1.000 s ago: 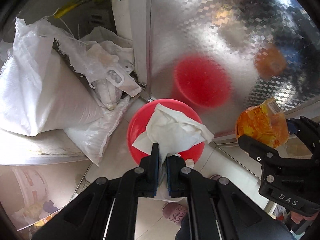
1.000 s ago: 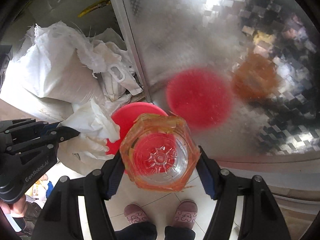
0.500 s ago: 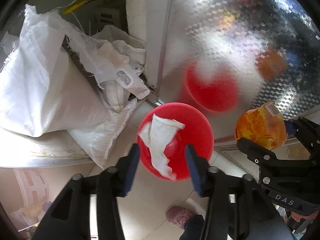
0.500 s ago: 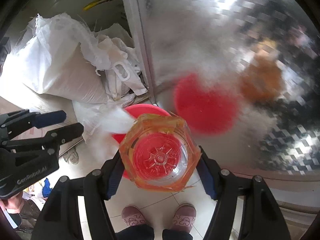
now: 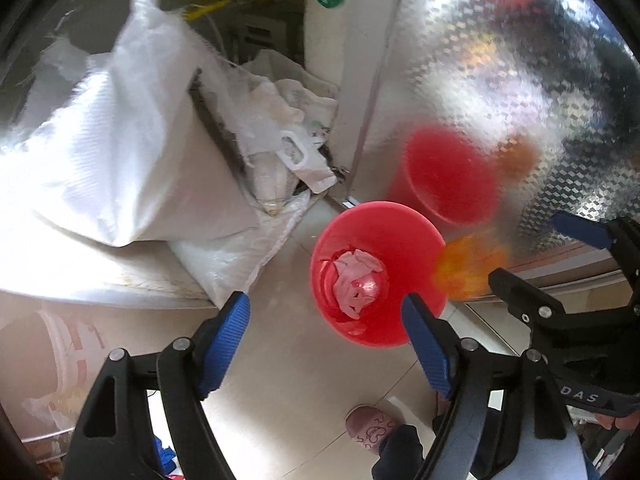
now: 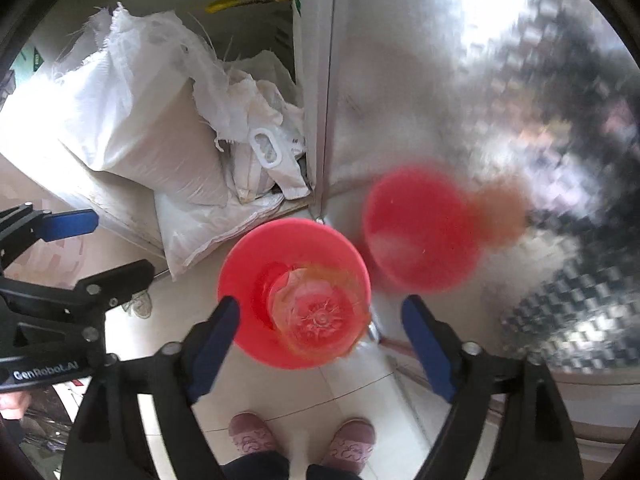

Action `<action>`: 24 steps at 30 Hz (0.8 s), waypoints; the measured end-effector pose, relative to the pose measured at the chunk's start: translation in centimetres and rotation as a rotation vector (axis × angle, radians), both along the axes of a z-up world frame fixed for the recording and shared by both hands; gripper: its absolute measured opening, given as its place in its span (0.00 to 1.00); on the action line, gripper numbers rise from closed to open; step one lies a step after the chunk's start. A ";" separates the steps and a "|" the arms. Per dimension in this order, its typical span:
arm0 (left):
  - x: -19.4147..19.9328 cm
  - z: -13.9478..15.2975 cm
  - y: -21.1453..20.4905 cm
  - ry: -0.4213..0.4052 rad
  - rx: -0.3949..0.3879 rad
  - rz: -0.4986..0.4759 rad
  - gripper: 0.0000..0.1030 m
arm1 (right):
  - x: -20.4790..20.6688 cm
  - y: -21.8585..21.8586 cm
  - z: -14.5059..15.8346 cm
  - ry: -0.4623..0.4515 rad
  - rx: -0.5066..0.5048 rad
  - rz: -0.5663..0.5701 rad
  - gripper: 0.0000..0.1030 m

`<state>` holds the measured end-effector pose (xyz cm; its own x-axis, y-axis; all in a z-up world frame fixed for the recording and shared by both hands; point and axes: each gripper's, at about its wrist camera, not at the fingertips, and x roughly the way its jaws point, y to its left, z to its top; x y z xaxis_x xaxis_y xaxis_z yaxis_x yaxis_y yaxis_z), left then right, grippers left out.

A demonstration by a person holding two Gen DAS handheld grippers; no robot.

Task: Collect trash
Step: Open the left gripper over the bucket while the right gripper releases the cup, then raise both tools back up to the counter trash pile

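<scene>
A red bin [image 5: 404, 240] stands on the tiled floor below both grippers; it also shows in the right wrist view [image 6: 256, 264]. A crumpled white tissue [image 5: 354, 280] lies at its bottom. My left gripper [image 5: 326, 338] is open and empty above the bin. My right gripper [image 6: 320, 332] is open, and the orange-tinted plastic bottle [image 6: 316, 316] is free between its jaws, blurred, falling over the bin mouth. In the left wrist view the bottle [image 5: 468, 268] is an orange blur at the bin's right rim, beside the right gripper [image 5: 560, 256].
A patterned shiny metal panel [image 5: 500, 80] rises right behind the bin and mirrors it. White woven sacks [image 5: 120, 152] and plastic bags are piled on a low ledge to the left. The person's pink slippers [image 6: 252, 436] stand on the tiles below.
My left gripper opened and dropped the tissue, which now lies in the bin. My right gripper has just opened and the bottle has left its jaws, dropping toward the bin.
</scene>
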<state>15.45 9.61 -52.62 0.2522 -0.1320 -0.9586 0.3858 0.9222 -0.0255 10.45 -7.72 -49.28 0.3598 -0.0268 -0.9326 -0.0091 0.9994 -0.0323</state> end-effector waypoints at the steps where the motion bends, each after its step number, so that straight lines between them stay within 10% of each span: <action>1: -0.2 0.4 0.2 -0.006 0.005 0.006 0.74 | -0.1 0.1 0.4 -0.004 0.014 0.010 0.89; 12: -3.9 9.7 2.8 -0.034 0.011 0.105 0.75 | -2.6 1.7 8.8 -0.044 0.050 0.092 0.93; 24: -7.7 26.8 4.7 -0.145 -0.031 0.179 0.78 | -6.3 2.0 25.0 -0.167 -0.014 0.097 0.99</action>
<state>7.75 14.30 -25.85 0.4092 -0.1019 -0.9068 0.2176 0.9760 -0.0115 4.10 -5.67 -24.24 0.5115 0.0032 -0.8593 -0.0988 0.9936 -0.0550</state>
